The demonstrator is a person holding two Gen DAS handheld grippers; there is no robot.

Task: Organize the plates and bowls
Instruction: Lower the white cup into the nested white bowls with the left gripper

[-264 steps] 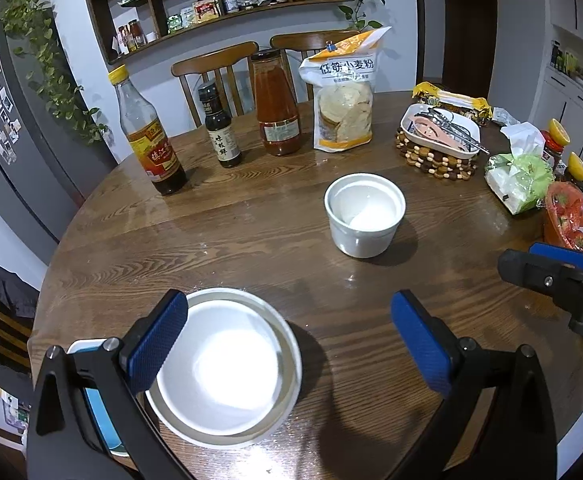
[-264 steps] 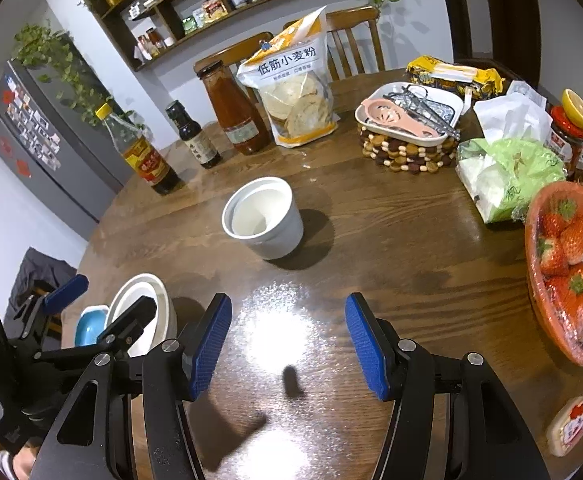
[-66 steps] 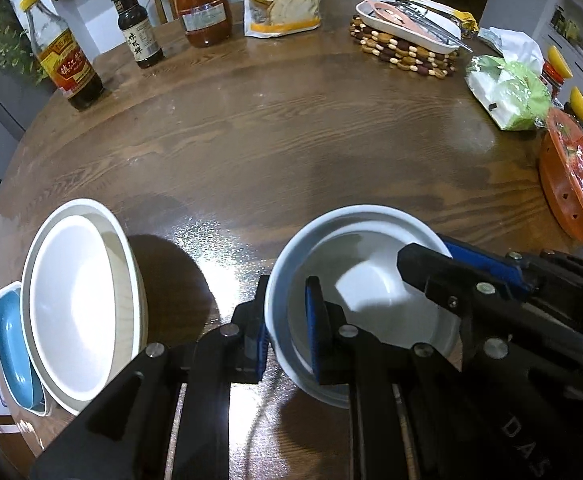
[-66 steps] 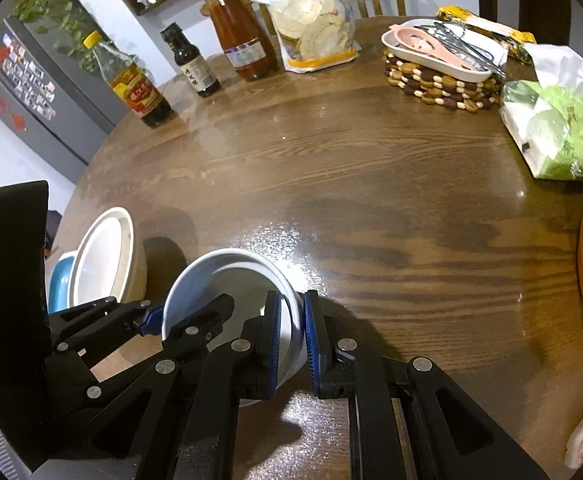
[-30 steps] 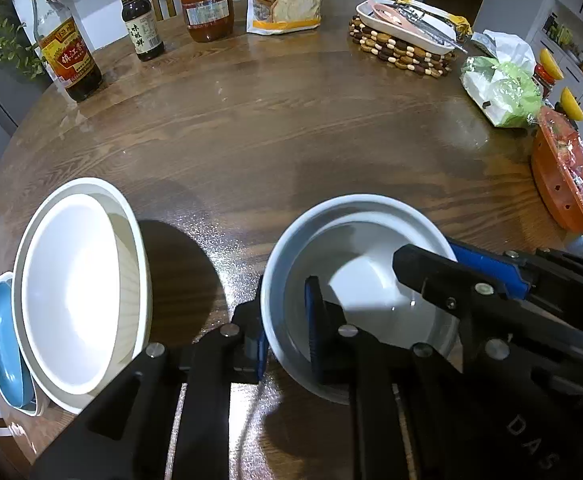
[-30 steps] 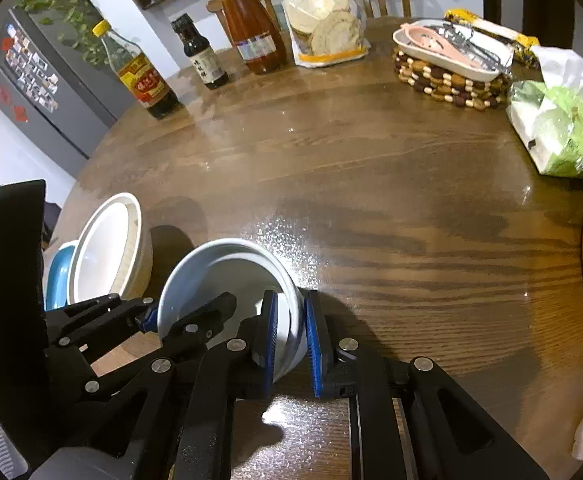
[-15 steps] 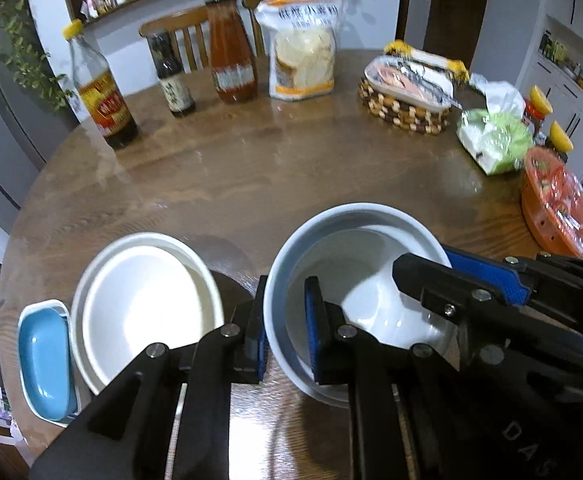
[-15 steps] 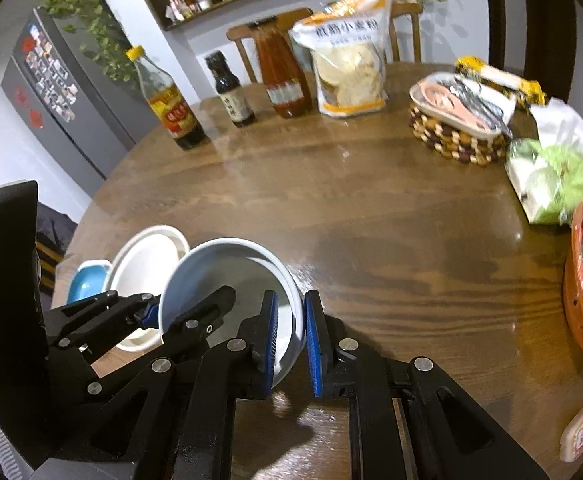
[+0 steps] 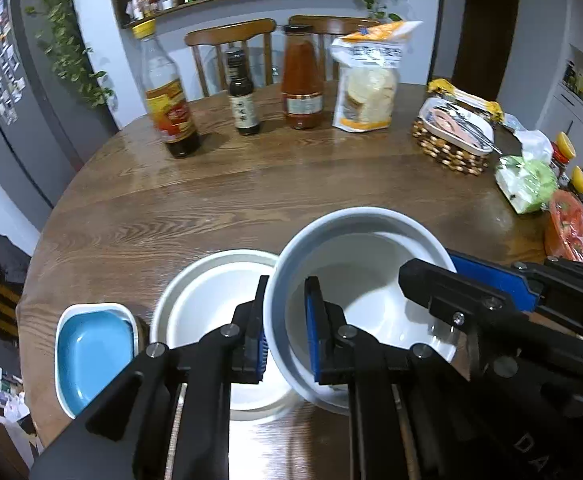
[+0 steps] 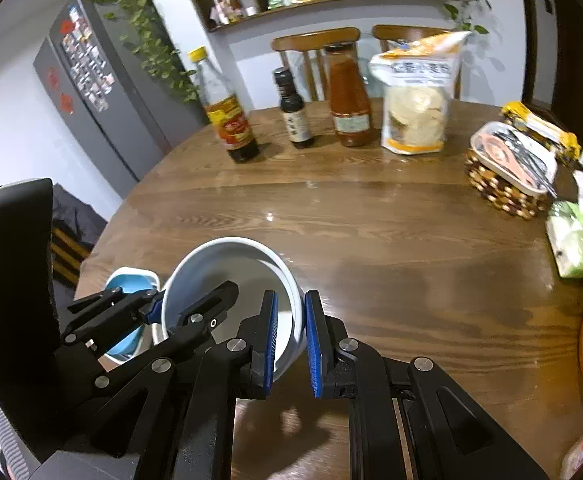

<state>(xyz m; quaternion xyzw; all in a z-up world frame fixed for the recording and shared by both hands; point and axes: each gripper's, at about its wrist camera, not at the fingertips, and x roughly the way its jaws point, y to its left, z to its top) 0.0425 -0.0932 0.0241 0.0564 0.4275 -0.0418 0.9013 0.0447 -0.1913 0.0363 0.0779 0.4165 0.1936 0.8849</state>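
A deep white bowl (image 9: 365, 280) is held in the air between both grippers, tilted, above the table's near left edge. My left gripper (image 9: 285, 332) is shut on its left rim. My right gripper (image 10: 290, 338) is shut on its right rim (image 10: 295, 312). Just left of it and lower, a wide white bowl (image 9: 207, 300) sits nested in a cream bowl on the table; the held bowl overlaps its right edge. A small blue dish (image 9: 89, 350) lies at the far left table edge and also shows in the right wrist view (image 10: 125, 284).
On the round wooden table (image 9: 291, 184), at the back, stand a yellow-capped bottle (image 9: 167, 100), a dark sauce bottle (image 9: 243, 96), a red sauce jar (image 9: 302, 80) and a flour bag (image 9: 369, 88). A beaded basket (image 9: 451, 140), tissue pack (image 9: 525, 180) and strawberries (image 9: 575, 234) line the right side.
Both grippers have carried the deep white bowl up and to the left, so it now overlaps the stacked bowls. Both stayed shut on its rim throughout.
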